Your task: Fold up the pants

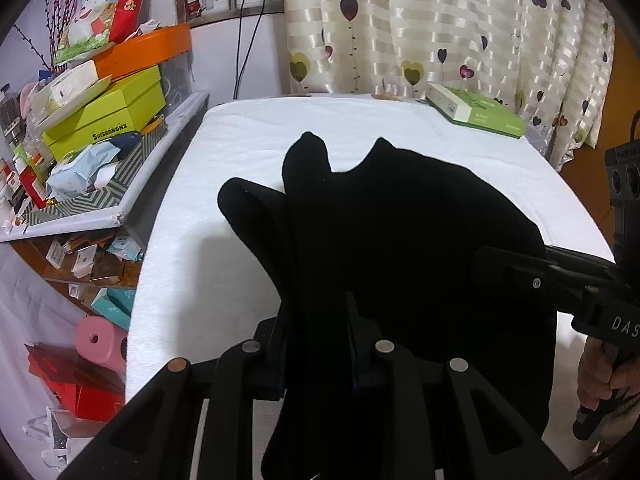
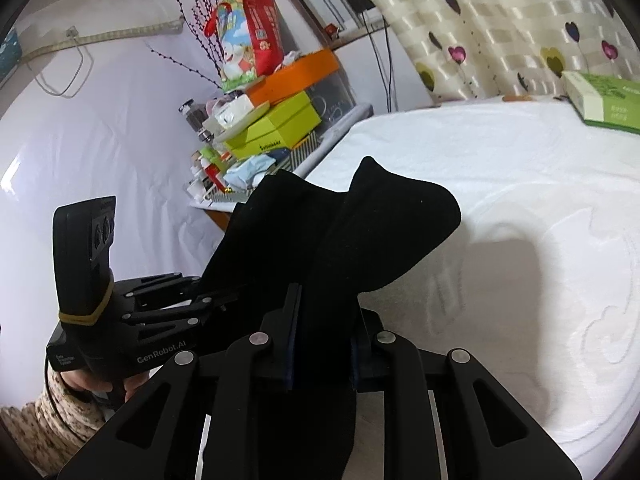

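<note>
Lifting black pants (image 1: 400, 240) off the white table (image 1: 240, 152)
Left gripper (image 1: 316, 344) and right gripper (image 2: 324, 340) each pinch an edge, jaws nearly closed; thin cloth could slip, dropping ahead unevenly.

Pants (image 1: 400, 240) at frame centre over the bed (image 1: 248, 152); box (image 1: 476, 110) on bed, upper right; cluttered shelf (image 1: 100, 184) left of bed; curtain (image 1: 440, 28) behind.

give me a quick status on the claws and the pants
Left claw and right claw both clamped on the black pants. Pants lifted, bunched over the white bed. Green box far corner, not in the way.
</note>
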`<state>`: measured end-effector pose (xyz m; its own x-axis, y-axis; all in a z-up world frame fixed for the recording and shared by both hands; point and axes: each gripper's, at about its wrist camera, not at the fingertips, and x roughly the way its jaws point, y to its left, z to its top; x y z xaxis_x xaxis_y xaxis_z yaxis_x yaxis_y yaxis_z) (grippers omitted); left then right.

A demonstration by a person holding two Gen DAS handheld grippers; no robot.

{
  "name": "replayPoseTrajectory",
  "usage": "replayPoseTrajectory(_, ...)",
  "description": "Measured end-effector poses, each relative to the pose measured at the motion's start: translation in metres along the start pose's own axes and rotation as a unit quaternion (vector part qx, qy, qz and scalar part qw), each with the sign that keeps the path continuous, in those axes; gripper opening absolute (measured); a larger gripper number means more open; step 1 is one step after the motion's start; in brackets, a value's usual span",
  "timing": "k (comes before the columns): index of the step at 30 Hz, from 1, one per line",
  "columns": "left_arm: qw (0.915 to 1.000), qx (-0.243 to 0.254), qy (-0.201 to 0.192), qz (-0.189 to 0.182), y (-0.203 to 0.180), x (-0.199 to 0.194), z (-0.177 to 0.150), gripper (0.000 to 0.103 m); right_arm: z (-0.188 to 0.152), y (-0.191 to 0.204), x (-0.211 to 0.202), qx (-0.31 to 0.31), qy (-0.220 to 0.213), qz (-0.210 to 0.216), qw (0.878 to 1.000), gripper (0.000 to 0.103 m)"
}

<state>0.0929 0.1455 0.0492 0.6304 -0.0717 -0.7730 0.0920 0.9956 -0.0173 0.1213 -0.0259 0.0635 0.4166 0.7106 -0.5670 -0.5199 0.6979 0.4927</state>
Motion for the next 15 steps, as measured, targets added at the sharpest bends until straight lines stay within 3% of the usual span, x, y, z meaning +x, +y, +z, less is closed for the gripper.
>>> replayPoseTrajectory(15,0.9982,0.023,-0.013,-0.053,-0.067,0.001,0.029,0.023,0.011,-0.044,-0.068,0.008,-0.037,-0.05,0.998,0.019)
